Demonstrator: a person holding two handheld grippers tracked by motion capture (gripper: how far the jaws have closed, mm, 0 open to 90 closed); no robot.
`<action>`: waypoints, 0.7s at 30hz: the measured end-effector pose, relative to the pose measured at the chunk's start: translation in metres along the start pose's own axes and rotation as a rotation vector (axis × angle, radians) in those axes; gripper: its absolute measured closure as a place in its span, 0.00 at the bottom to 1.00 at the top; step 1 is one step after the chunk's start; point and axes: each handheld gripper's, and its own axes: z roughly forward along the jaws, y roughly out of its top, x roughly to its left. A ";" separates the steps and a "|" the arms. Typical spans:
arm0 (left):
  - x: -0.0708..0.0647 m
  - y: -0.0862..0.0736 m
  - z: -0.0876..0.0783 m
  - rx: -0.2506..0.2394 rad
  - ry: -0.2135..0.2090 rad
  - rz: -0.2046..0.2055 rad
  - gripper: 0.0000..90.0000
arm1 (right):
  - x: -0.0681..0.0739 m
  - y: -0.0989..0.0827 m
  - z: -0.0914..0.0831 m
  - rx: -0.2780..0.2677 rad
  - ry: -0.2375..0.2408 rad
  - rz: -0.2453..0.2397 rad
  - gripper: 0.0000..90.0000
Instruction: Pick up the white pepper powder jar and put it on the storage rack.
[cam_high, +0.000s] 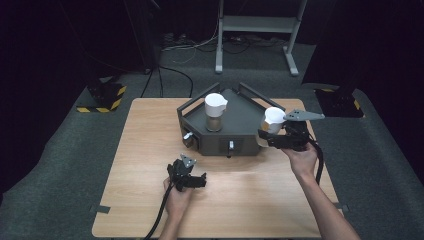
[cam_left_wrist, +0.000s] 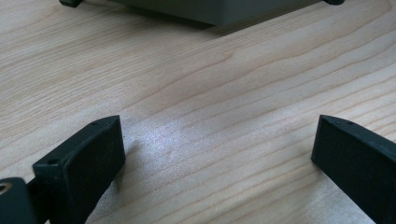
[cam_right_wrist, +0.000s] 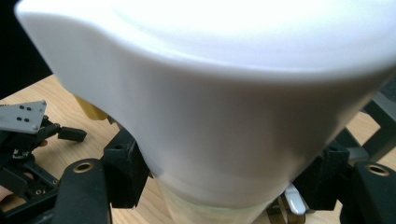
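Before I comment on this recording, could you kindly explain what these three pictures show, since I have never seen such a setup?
There is no robot arm here: a person holds a hand-operated two-jaw claw in each hand. The high view looks down on a light wooden table. The other two pictures come from cameras riding on each claw, looking along its black jaws.

On the table stands a dark grey angular metal stand with side rails. A white plastic cup with a spout sits on its top.

The right claw is shut on a second white spouted cup, held beside the stand's right end; its view shows that cup up close between the jaws.

The left claw rests low near the table's middle, jaws open and empty, as its own view of bare wood confirms.
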 end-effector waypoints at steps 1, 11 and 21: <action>0.000 0.000 0.000 0.000 0.000 0.000 0.03 | 0.000 0.002 0.001 0.000 0.001 -0.001 0.34; 0.000 0.000 0.000 0.000 0.000 0.000 0.03 | -0.002 0.018 0.014 0.011 0.004 0.012 0.34; 0.000 0.000 0.000 0.000 0.000 0.000 0.03 | 0.001 0.031 0.025 0.018 -0.015 0.012 0.34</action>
